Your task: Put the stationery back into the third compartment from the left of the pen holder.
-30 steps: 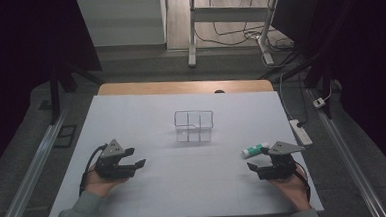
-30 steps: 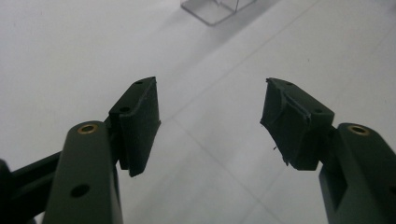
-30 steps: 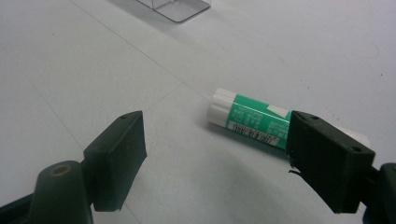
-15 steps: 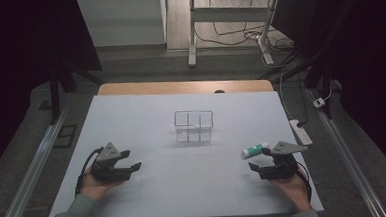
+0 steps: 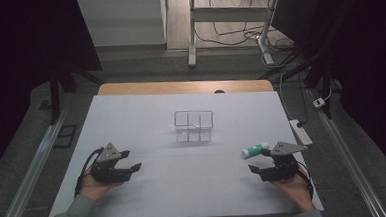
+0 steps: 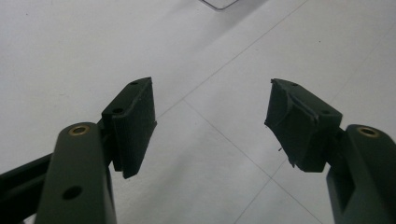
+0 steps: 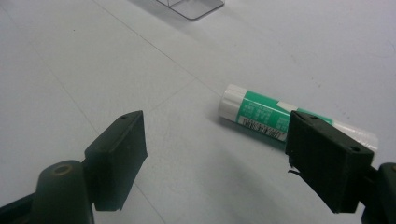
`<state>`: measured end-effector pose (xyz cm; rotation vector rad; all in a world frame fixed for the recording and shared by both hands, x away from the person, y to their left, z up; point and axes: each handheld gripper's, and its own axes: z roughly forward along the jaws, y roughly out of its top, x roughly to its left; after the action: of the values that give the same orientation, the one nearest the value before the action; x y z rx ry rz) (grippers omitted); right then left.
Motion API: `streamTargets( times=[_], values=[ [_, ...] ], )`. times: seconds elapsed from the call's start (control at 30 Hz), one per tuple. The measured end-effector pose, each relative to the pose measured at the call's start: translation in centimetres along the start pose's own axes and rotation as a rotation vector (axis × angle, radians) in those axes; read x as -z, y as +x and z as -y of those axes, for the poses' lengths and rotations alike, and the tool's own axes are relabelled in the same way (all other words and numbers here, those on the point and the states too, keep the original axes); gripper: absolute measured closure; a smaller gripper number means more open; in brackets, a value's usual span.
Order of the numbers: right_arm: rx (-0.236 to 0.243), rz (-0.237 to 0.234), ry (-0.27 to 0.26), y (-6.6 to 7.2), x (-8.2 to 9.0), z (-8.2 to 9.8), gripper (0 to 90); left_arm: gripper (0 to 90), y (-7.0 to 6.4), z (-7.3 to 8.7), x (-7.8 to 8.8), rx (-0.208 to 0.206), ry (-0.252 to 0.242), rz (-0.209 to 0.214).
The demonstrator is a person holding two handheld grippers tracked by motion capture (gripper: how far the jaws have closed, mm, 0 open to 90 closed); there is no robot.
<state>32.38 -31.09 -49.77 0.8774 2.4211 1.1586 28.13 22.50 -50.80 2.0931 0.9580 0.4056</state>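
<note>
A glue stick with a green label and white cap lies on the white table at the right. My right gripper rests just in front of it, open. In the right gripper view the glue stick lies just beyond the right jaw, part hidden behind it, and nothing is between the fingers of that gripper. My left gripper rests on the table at the left, open and empty, its jaws wide apart. A clear divided box stands upright at the table's middle, apart from both grippers.
A strip of bare wood runs along the table's far edge. A white power strip lies off the right edge of the table, with cables behind it. Metal rails flank the table. A corner of the clear box shows ahead of the right gripper.
</note>
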Motion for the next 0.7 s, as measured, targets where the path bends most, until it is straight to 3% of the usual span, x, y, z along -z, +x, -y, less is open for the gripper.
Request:
streamTargets(
  times=[0.27, 0.53, 0.7],
  values=[
    [0.061, -0.016, 0.047, -1.2, 0.7, -1.5, 20.3, 31.6, -0.2, 0.2, 0.3, -0.001, 0.007, -0.007],
    [0.16, -0.021, 0.159, -3.6, 1.4, -3.2, 20.6, 31.1, -0.4, 0.3, 0.2, 0.0, 0.021, -0.011],
    [0.174, -0.048, 0.202, -4.7, 1.5, -4.5, 20.7, 31.1, -0.2, 0.3, 0.1, 0.012, 0.015, -0.003]
  ],
)
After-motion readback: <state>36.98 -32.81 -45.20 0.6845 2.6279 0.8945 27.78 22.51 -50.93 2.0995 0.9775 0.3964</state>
